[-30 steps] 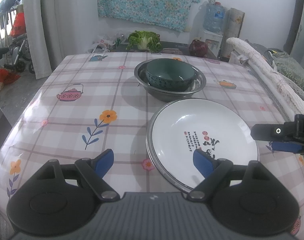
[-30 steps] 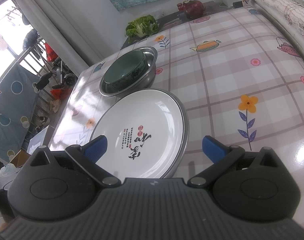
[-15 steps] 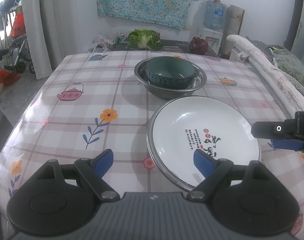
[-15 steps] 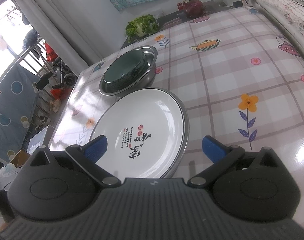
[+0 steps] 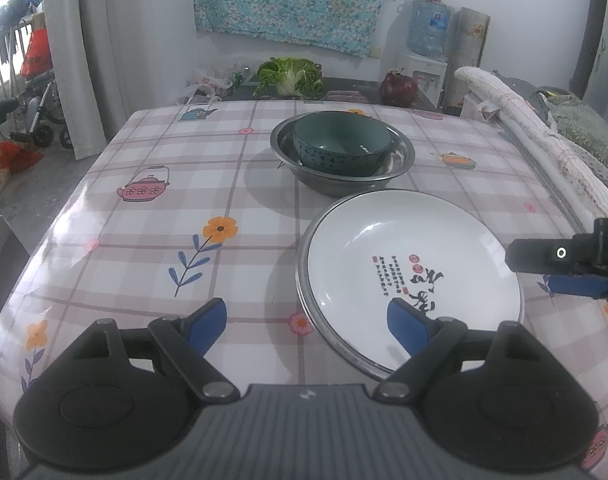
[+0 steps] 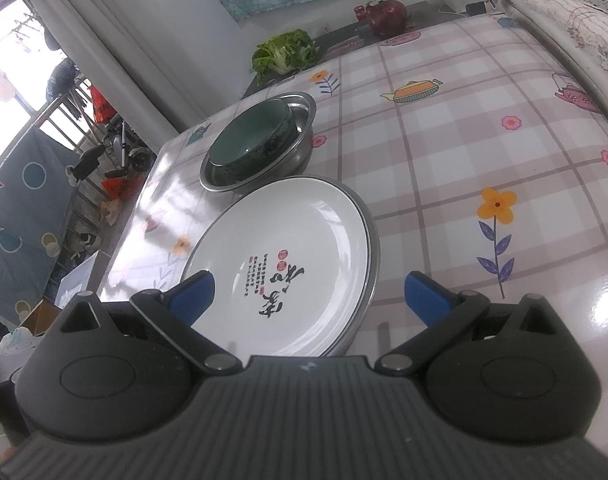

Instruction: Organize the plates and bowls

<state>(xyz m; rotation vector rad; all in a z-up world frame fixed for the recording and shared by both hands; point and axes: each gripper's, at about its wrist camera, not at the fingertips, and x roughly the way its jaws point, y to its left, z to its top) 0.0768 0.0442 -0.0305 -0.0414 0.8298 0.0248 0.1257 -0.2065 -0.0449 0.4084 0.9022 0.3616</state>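
A white plate point(image 5: 408, 264) with black calligraphy lies on a metal-rimmed plate on the table; it also shows in the right wrist view point(image 6: 288, 256). Behind it a dark green bowl point(image 5: 342, 148) sits inside a steel bowl point(image 5: 400, 160); in the right wrist view the green bowl point(image 6: 250, 144) and steel bowl point(image 6: 300, 148) show too. My left gripper point(image 5: 306, 326) is open and empty above the plate's near left edge. My right gripper point(image 6: 310, 296) is open and empty over the plate's near right edge; one of its fingers point(image 5: 576, 284) shows at the right of the left wrist view.
The table point(image 5: 184, 208) has a glossy checked cloth with flower and teapot prints. Beyond its far edge lie a lettuce point(image 5: 290, 76) and a dark red pot point(image 5: 398, 88). A padded rail point(image 5: 544, 140) runs along the right side. A curtain hangs at far left.
The left wrist view has drawn back and risen slightly, so the bowls and plate sit a little lower. The right gripper has not moved. Both grippers stay open.
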